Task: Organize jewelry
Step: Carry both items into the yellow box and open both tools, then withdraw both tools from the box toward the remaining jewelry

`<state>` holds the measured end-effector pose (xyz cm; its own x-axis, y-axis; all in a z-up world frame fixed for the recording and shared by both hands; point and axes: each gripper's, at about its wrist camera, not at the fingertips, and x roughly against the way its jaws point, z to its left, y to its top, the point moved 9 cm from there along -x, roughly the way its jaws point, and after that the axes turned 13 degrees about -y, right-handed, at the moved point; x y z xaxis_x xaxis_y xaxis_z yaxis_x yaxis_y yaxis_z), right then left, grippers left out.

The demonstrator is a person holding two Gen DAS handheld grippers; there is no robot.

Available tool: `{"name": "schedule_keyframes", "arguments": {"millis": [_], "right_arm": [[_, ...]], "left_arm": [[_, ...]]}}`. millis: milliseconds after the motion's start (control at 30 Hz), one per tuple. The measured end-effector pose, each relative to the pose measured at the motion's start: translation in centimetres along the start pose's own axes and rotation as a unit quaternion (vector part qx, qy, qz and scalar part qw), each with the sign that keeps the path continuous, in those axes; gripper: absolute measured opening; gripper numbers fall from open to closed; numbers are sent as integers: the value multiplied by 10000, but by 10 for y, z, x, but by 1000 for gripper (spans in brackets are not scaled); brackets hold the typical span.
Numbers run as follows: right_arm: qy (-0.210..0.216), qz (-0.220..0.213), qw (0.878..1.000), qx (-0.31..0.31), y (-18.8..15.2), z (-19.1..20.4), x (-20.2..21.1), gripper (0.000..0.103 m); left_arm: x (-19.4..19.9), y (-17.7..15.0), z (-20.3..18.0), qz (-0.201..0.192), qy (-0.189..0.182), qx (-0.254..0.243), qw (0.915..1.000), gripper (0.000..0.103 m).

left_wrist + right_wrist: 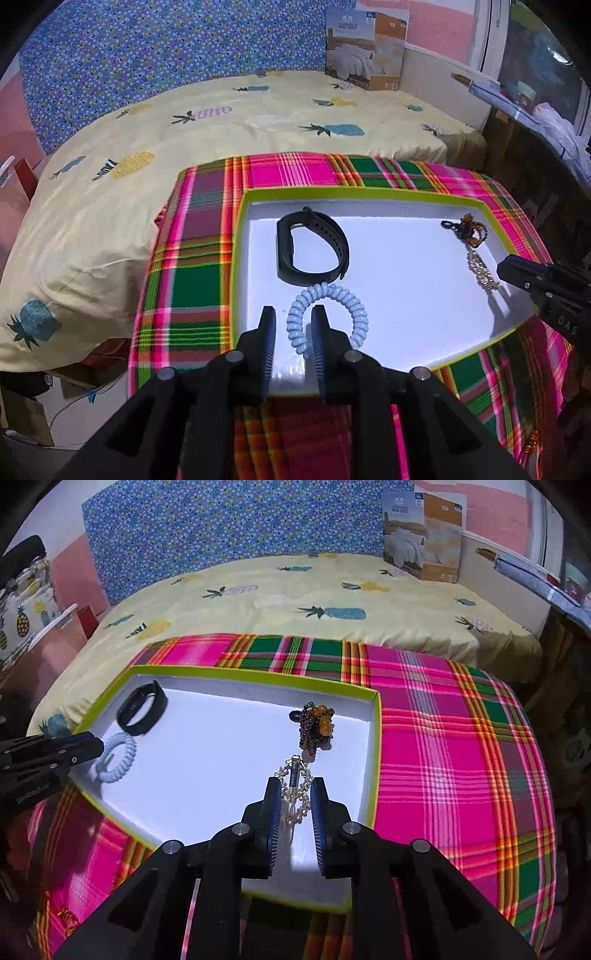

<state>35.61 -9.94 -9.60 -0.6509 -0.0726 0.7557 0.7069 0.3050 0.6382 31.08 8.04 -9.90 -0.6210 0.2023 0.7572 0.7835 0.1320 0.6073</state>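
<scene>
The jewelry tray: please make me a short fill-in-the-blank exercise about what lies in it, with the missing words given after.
1. The spiral hair tie in the tray is light ____ in colour.
2. The black wristband lies just ____ the spiral hair tie, seen from the left wrist.
3. The tray's rim is ____ in colour.
4. The pale bead chain lies between the fingers of the ____ gripper.

Missing words: blue; behind; green; right
</scene>
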Motion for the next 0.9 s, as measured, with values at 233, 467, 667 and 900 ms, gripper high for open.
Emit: {"name": "schedule_keyframes", "arguments": {"millis": [233, 467, 667, 900], "right_arm": [[76, -224, 9997, -99, -14, 0, 49, 16], [205, -325, 9992, -74, -49, 8, 95, 16], [265, -343, 9990, -91, -81, 13, 125, 16], [288, -406, 9987, -118, -110, 21, 151, 16]], "left_arm": [[38, -16, -11, -208, -25, -94, 9997, 21], [72, -46, -33, -322, -186, -204, 9991, 21], [96, -71, -46, -388, -275, -270, 9985, 21], [118, -96, -56, -475, -355, -304, 9978, 21]]}}
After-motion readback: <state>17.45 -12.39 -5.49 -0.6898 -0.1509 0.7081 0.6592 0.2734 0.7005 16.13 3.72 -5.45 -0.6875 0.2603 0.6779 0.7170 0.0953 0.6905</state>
